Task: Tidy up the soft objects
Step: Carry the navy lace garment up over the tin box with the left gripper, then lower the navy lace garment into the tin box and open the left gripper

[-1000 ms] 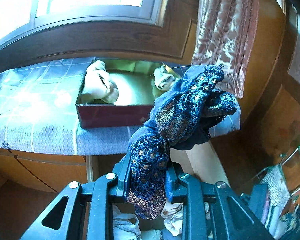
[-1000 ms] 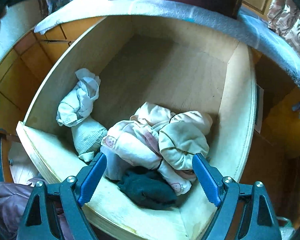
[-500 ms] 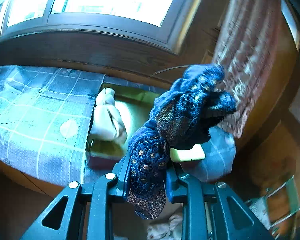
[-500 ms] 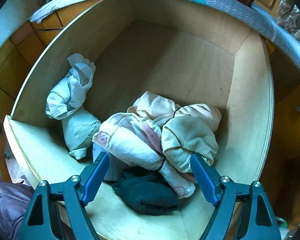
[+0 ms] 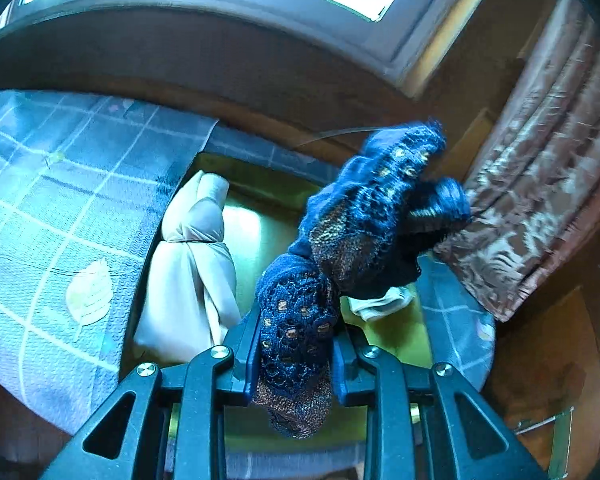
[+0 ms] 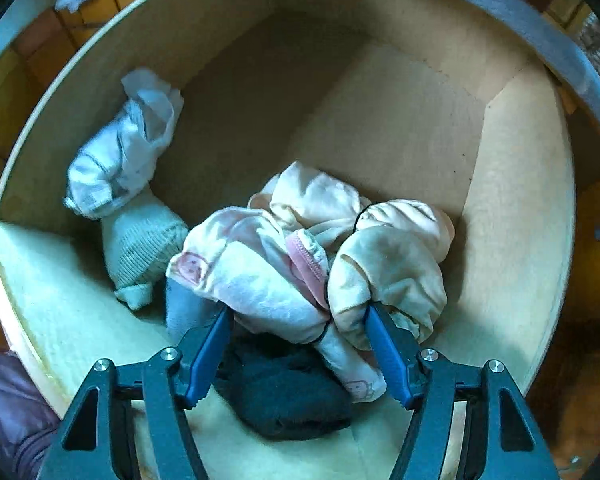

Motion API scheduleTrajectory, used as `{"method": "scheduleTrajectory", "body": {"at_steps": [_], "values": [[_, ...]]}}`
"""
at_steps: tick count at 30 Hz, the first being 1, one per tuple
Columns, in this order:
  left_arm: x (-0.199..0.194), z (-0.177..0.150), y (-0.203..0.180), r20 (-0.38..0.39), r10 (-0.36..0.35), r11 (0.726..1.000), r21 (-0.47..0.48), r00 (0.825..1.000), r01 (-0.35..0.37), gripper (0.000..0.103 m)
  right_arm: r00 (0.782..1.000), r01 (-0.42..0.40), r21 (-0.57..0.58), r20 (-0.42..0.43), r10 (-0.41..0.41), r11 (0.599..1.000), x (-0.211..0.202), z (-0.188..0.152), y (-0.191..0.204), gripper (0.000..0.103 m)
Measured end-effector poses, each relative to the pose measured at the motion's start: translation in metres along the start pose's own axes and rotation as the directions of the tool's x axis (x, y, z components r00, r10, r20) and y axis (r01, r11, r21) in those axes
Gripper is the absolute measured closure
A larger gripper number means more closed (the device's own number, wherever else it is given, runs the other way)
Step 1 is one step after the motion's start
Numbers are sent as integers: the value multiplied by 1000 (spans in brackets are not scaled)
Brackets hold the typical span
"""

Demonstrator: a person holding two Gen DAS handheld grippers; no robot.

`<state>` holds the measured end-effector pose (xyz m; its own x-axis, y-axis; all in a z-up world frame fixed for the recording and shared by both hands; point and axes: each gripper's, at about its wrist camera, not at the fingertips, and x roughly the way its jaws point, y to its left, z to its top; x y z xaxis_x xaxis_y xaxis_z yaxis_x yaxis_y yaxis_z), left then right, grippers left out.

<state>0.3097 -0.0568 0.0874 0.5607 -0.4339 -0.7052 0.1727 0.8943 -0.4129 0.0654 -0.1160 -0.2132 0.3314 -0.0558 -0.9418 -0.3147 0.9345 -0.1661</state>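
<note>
My left gripper [image 5: 296, 340] is shut on a dark blue lace garment [image 5: 364, 224], which sticks up above the fingers. It hangs over an open box [image 5: 260, 176] with a yellow-green inside. In the box lie a cream tied bundle [image 5: 196, 264] at the left and a small white piece [image 5: 380, 304] at the right. My right gripper [image 6: 298, 320] points down into a wooden drawer [image 6: 380, 100]. Its jaws are closing with a pink-and-white bundle [image 6: 256, 264] between them. A cream bundle [image 6: 388, 272] lies against the right finger, and a dark grey piece [image 6: 284, 392] lies under the gripper.
The box rests on a blue checked cloth [image 5: 60, 200] under a window, with a patterned curtain [image 5: 540, 184] to the right. At the drawer's left lie a white bundle [image 6: 124, 156] and a ribbed pale bundle [image 6: 140, 248]. A purple sleeve [image 6: 8, 412] shows at the bottom left.
My left gripper has carried the lace garment forward until it hangs over the box. My right gripper has sunk into the drawer, and its jaws have narrowed around the pink-and-white bundle.
</note>
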Motion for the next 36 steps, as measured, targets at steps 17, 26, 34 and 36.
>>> {"method": "scheduleTrajectory", "body": {"at_steps": [17, 26, 34, 36], "values": [[90, 12, 11, -82, 104, 991, -70, 991, -110, 71, 992, 27, 52, -128, -20, 998, 40, 16, -6, 35], [91, 9, -4, -64, 149, 989, -15, 987, -150, 64, 990, 22, 53, -137, -14, 998, 41, 15, -8, 35], [43, -4, -7, 54, 105, 994, 15, 993, -106, 62, 990, 14, 62, -143, -5, 998, 43, 15, -9, 35], [30, -7, -9, 81, 98, 994, 33, 992, -101, 61, 990, 14, 63, -143, -5, 998, 43, 15, -9, 35]]}}
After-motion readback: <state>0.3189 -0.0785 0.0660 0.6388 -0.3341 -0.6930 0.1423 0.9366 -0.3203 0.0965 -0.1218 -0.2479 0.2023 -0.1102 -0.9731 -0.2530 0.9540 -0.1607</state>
